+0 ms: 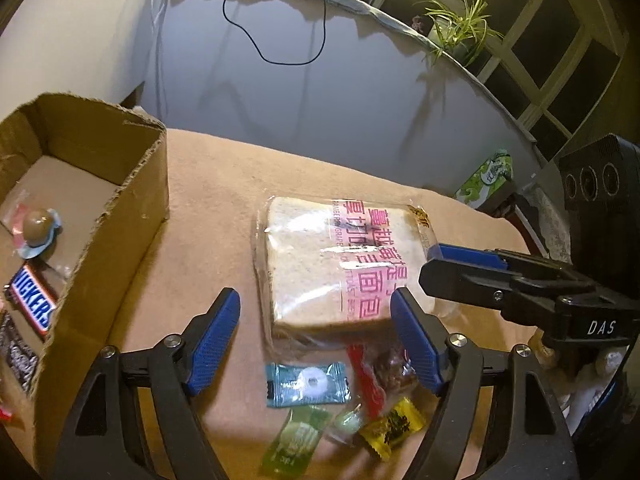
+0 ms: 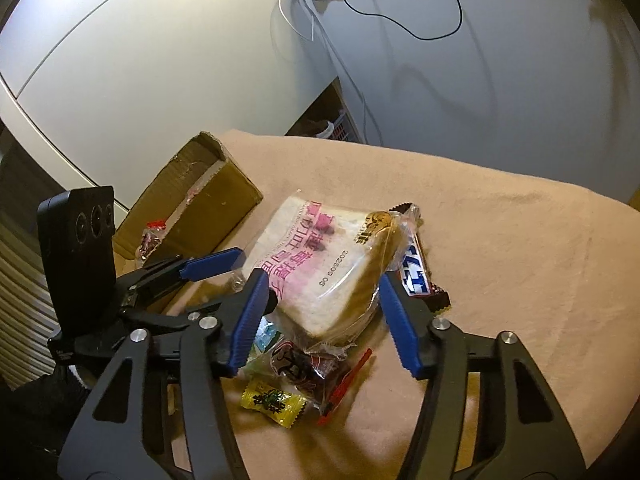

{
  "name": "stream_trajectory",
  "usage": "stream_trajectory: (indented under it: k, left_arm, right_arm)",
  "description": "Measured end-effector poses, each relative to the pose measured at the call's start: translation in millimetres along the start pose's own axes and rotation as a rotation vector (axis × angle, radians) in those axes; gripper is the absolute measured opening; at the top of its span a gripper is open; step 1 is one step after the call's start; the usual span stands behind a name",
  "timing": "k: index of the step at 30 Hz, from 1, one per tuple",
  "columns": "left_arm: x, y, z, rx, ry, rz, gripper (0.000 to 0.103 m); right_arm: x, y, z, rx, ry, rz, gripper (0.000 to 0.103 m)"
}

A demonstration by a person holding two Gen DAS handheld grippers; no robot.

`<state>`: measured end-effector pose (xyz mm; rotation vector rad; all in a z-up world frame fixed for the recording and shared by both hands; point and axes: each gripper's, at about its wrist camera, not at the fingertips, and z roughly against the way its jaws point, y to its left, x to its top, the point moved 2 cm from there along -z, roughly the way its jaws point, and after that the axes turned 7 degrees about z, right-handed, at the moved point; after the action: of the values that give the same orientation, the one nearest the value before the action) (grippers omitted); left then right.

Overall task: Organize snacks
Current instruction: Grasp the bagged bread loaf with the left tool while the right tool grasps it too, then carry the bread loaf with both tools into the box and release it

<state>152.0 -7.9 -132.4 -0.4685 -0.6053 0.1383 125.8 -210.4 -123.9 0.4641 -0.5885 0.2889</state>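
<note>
A bagged slice of bread point(image 1: 320, 256) point(image 2: 320, 264) with pink print lies on the tan cloth. My left gripper point(image 1: 316, 304) is open just short of its near edge; its right pad overlaps the bread's corner. My right gripper point(image 2: 323, 282) point(image 1: 432, 264) straddles the bread's other side with open jaws; the right pad sits close to the crust. Loose candies lie below: teal ring candy point(image 1: 306, 384), green one point(image 1: 296, 440), yellow one point(image 1: 392, 426) point(image 2: 274, 400), dark red one point(image 2: 308, 364). A chocolate bar point(image 2: 416, 276) pokes out from under the bread.
An open cardboard box point(image 1: 120, 240) point(image 2: 224, 196) stands left of the bread and holds a Snickers bar point(image 1: 34, 304) and other sweets. The cloth point(image 2: 500, 240) ends at a far edge. Behind are a black cable point(image 1: 276, 20), a potted plant point(image 1: 460, 28) and a green pack point(image 1: 488, 176).
</note>
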Motion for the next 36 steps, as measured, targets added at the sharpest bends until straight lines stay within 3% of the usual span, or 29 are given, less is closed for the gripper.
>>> stream_trajectory:
  k: [7, 10, 20, 27, 36]
  left_arm:
    - [-1, -2, -4, -0.039, 0.013, -0.012, 0.074]
    - [0, 2, -5, -0.032, 0.014, -0.005, 0.064]
    - [-1, -4, 1, -0.026, -0.008, -0.036, 0.063]
    - [-3, -13, 34, -0.022, -0.077, -0.072, 0.062]
    - [-3, -2, 84, -0.006, -0.178, -0.051, 0.062]
  right_arm:
    - [3, -3, -5, -0.004, 0.024, -0.018, 0.044]
    - [3, -10, -8, -0.041, 0.034, -0.038, 0.044]
    - [1, -11, -7, -0.013, 0.027, -0.048, 0.043]
    - [6, 9, 18, -0.028, -0.013, -0.01, 0.043]
    - [23, 66, 31, -0.02, -0.046, 0.081, 0.043]
